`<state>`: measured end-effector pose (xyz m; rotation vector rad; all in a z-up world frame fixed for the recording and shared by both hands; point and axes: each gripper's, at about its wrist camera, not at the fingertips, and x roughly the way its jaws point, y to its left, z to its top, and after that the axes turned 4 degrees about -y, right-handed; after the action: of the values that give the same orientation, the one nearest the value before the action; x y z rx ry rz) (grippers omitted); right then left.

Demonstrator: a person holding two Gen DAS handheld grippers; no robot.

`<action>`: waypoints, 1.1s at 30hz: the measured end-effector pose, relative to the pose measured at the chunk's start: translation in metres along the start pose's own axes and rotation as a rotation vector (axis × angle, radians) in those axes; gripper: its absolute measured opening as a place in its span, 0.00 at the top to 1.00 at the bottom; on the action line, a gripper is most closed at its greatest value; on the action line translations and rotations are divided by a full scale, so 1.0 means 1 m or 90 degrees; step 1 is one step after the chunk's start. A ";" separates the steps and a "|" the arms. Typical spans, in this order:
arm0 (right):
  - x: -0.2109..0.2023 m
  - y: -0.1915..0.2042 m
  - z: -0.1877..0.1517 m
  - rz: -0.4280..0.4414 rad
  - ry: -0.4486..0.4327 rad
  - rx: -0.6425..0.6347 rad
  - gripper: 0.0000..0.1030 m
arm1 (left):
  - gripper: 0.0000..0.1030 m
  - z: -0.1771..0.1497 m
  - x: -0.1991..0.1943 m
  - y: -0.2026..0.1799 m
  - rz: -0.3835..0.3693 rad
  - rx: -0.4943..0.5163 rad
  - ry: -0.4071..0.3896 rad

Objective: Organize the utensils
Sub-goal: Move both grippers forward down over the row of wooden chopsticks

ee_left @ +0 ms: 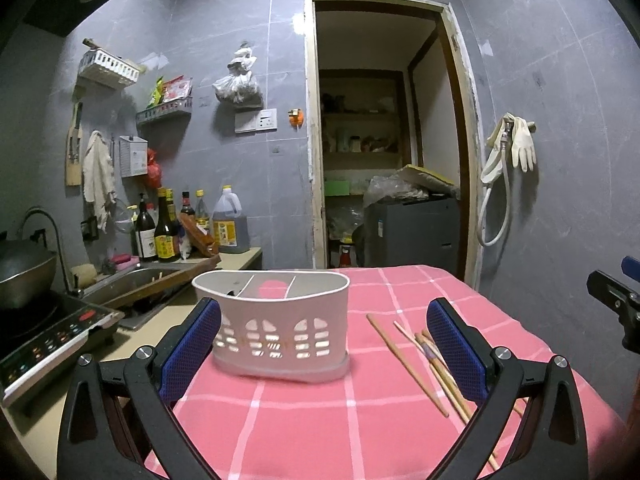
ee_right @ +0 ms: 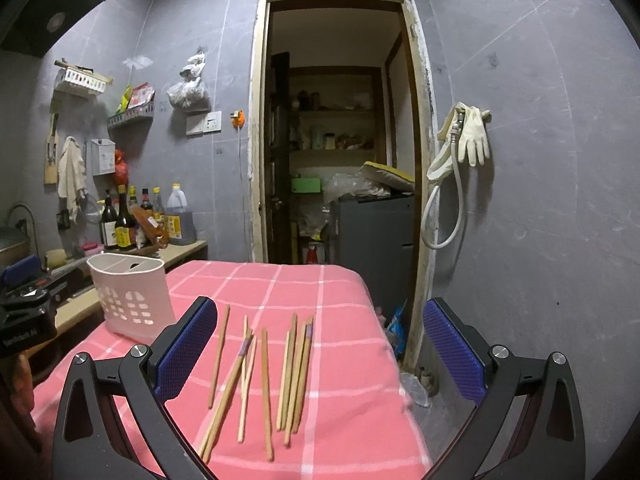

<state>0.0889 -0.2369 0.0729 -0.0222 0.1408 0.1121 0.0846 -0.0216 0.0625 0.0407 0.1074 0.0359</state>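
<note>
Chopsticks (ee_right: pixel 256 380): wooden, loose, scattered lengthwise on the pink checked cloth; right of the caddy, apart from it; some overlap or cross, one pair bears a purplish band near its upper end
Caddy (ee_left: pixel 276 328): white plastic utensil holder, upright on the cloth near the surface's left edge; perforated lower wall; inner dividers make three compartments; a dark item shows in the left compartment, too small to tell what
Surface (ee_left: pixel 304 420): covered by pink cloth with white grid lines; caddy and chopsticks rest on it
Left hand-held gripper (ee_left: pixel 324 346): jaws spread wide, blue pads facing in, holding nothing; faces the caddy, whose left side lies just behind the left pad; chopsticks lie by the right pad
Right hand-held gripper (ee_right: pixel 320 350): jaws spread wide, holding nothing; chopsticks lie between and below the fingers, untouched; caddy to its left
Sink (ee_left: pixel 136 280): left of the caddy, beyond the cloth's edge
</note>
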 end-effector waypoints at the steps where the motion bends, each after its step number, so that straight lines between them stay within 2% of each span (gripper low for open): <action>1: 0.005 -0.003 0.002 0.001 0.004 0.001 0.00 | 0.02 0.001 0.005 -0.002 -0.003 0.000 0.004; 8: 0.046 -0.017 0.007 -0.002 0.046 0.013 0.00 | 0.02 0.003 0.044 -0.010 -0.027 -0.002 0.034; 20: 0.129 -0.037 -0.003 0.042 0.176 0.044 0.01 | 0.02 -0.017 0.113 -0.035 -0.069 -0.017 0.164; 23: 0.146 -0.040 -0.009 0.049 0.205 0.049 0.07 | 0.02 -0.024 0.129 -0.041 -0.082 -0.014 0.195; 26: 0.164 -0.042 -0.017 0.061 0.244 0.059 0.17 | 0.03 -0.030 0.143 -0.044 -0.083 -0.014 0.214; 28: 0.176 -0.044 -0.022 0.063 0.270 0.063 0.21 | 0.10 -0.035 0.154 -0.045 -0.084 -0.017 0.232; 33: 0.205 -0.043 -0.039 0.077 0.340 0.063 0.48 | 0.26 -0.046 0.175 -0.049 -0.096 -0.022 0.277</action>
<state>0.2900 -0.2578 0.0055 0.0558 0.6818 0.2182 0.2555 -0.0625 -0.0041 -0.0099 0.5448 -0.1046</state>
